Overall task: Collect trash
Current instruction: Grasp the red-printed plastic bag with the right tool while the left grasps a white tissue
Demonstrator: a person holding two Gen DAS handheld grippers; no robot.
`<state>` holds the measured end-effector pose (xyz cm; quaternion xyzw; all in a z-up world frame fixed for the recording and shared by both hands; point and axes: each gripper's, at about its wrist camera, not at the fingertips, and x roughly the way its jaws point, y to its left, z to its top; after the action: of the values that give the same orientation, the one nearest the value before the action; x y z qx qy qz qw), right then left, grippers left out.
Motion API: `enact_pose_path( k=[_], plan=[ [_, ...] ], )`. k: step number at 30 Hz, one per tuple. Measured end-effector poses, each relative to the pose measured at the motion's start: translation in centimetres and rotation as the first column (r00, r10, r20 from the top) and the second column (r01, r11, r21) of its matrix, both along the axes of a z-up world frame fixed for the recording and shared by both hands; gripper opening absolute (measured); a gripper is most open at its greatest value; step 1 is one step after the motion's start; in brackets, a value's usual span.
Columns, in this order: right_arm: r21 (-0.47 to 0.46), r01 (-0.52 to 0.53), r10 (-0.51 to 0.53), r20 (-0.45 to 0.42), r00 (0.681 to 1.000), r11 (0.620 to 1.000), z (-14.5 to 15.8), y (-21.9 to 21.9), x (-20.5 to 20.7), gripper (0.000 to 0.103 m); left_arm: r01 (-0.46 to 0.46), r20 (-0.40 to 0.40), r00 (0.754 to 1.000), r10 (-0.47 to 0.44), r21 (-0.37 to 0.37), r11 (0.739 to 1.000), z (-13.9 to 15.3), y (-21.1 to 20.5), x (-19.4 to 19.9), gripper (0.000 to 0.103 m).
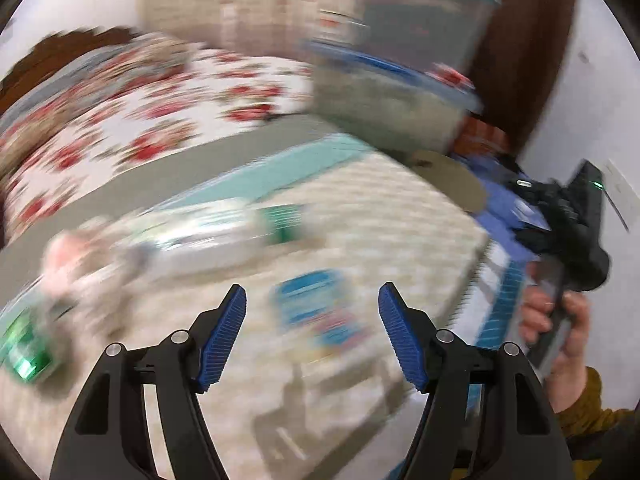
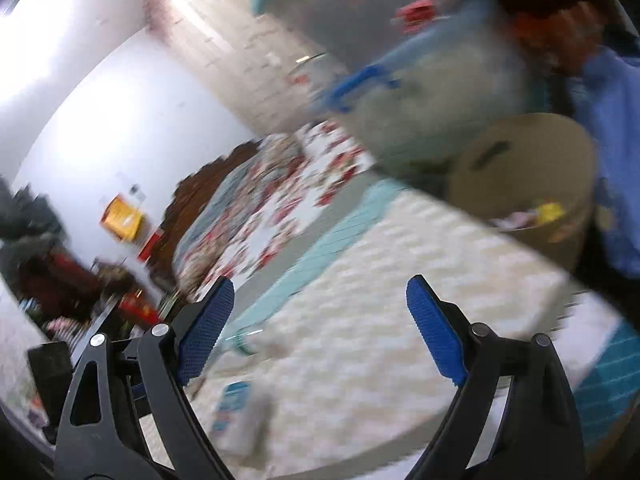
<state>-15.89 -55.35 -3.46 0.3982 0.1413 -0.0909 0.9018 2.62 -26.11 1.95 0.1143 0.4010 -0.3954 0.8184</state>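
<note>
Blue ribbed pads: my left gripper (image 1: pixel 312 312) has its jaws spread wide, nothing between them.
Left gripper target: a blurred blue-and-white wrapper (image 1: pixel 320 316) lies on the pale woven mat (image 1: pixel 384 216) just beyond the fingertips, in line with the gap.
Further left: a crumpled clear-and-green wrapper (image 1: pixel 208 232) and a green packet (image 1: pixel 26 344) near the mat's edge; motion blur hides the detail.
Right gripper (image 2: pixel 320 308): jaws apart as well, empty.
Right gripper target: I see the same blue-and-white wrapper (image 2: pixel 236 404) low down, near the left finger, on the mat (image 2: pixel 400 280).
Beyond: a tan round bin (image 2: pixel 532 184) with scraps inside, at the mat's far right corner.
Background: floral bedspread (image 1: pixel 140 120), stacked plastic tubs (image 1: pixel 400 80).
</note>
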Motion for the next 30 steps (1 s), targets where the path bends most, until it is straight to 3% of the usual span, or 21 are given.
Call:
enact_pose_path(
  k=[4,7,10,12,14,21,26,27,30],
  plan=[
    [-0.053,-0.142,0.141,-0.021,0.990,0.988,2.7,4.6,4.2,0.085,-0.220,0.023,0.975,0.220,0.002,0.975,1.3,8.9,4.7,0.077],
    [-0.063,-0.324,0.320,-0.066,0.945,0.944,4.5,9.2,9.5,0.085,-0.401,0.024,0.916,0.400,0.010,0.916,1.3,15.2,8.6,0.078],
    [-0.076,-0.470,0.455,-0.158,0.877,0.879,5.7,14.0,16.0,0.085,-0.535,-0.061,0.845,0.532,-0.050,0.844,0.6,21.1,10.9,0.078],
    [-0.076,-0.555,0.528,-0.227,0.818,0.828,6.2,17.0,20.8,0.084,-0.554,-0.116,0.831,0.543,-0.107,0.825,0.3,23.4,11.1,0.078],
    [-0.050,-0.608,0.563,-0.324,0.760,0.792,6.0,20.0,26.8,0.084,-0.564,-0.140,0.824,0.549,-0.117,0.817,-0.3,24.8,11.2,0.078],
    [-0.032,-0.650,0.514,-0.584,0.629,0.759,1.7,25.4,39.9,0.081,-0.593,-0.201,0.800,0.565,-0.120,0.797,-2.4,28.6,10.4,0.078],
    [0.074,-0.702,0.565,-0.656,0.501,0.708,-2.0,27.5,42.3,0.080,-0.585,-0.257,0.800,0.543,-0.129,0.800,-4.3,31.4,9.0,0.079],
    [0.106,-0.729,0.599,-0.656,0.460,0.676,-2.5,28.1,41.9,0.079,-0.583,-0.258,0.801,0.540,-0.134,0.801,-4.3,31.6,8.7,0.078],
    [0.131,-0.788,0.668,-0.623,0.406,0.601,-2.6,29.7,39.2,0.078,-0.572,-0.265,0.810,0.523,-0.165,0.803,-4.4,32.2,8.0,0.078]
  ],
)
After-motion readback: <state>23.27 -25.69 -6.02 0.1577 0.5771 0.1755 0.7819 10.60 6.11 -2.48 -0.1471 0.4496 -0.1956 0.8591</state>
